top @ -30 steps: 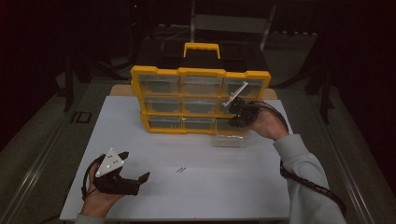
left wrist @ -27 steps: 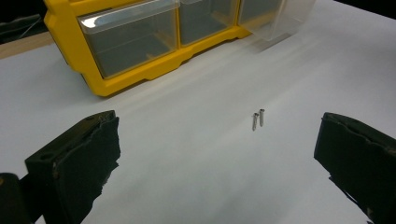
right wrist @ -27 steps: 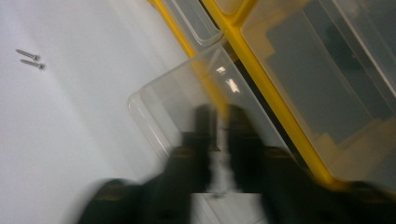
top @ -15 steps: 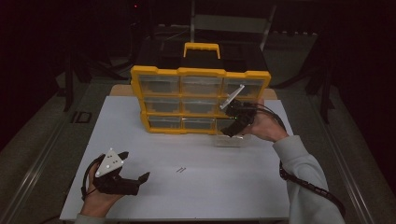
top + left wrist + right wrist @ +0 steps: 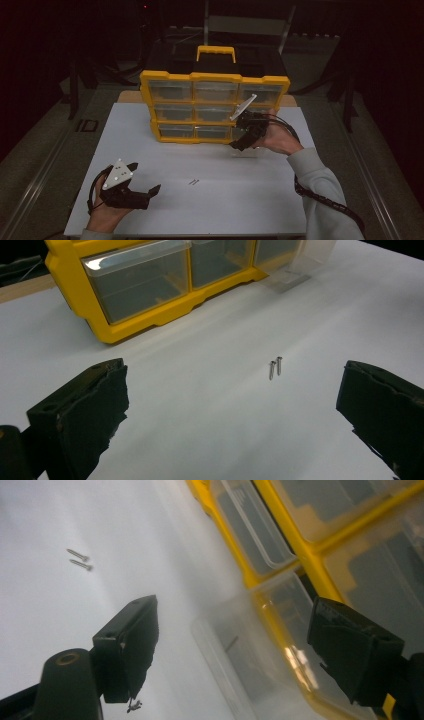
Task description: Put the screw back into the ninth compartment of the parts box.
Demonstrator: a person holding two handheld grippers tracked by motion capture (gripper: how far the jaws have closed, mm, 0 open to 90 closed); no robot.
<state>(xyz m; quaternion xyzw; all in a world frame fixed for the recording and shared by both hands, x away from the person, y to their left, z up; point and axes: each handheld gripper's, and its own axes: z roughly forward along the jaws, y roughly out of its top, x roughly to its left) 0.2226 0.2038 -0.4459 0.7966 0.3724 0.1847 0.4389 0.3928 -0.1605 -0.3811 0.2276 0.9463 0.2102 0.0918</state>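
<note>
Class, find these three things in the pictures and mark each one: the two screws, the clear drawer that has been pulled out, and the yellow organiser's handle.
screws (image 5: 275,367), left gripper view, on the pair's shafts.
clear drawer (image 5: 250,650), right gripper view, on its see-through wall.
handle (image 5: 216,49), high view, on its top bar.

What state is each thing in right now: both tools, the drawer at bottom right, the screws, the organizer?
Left tool: open, holding nothing, resting low at the near left of the table.
Right tool: open, its jaws either side of the clear drawer.
Clear drawer: pulled out of the bottom right slot.
Two screws: lying loose, side by side on the white table.
Yellow organizer: upright, other drawers pushed in.
</note>
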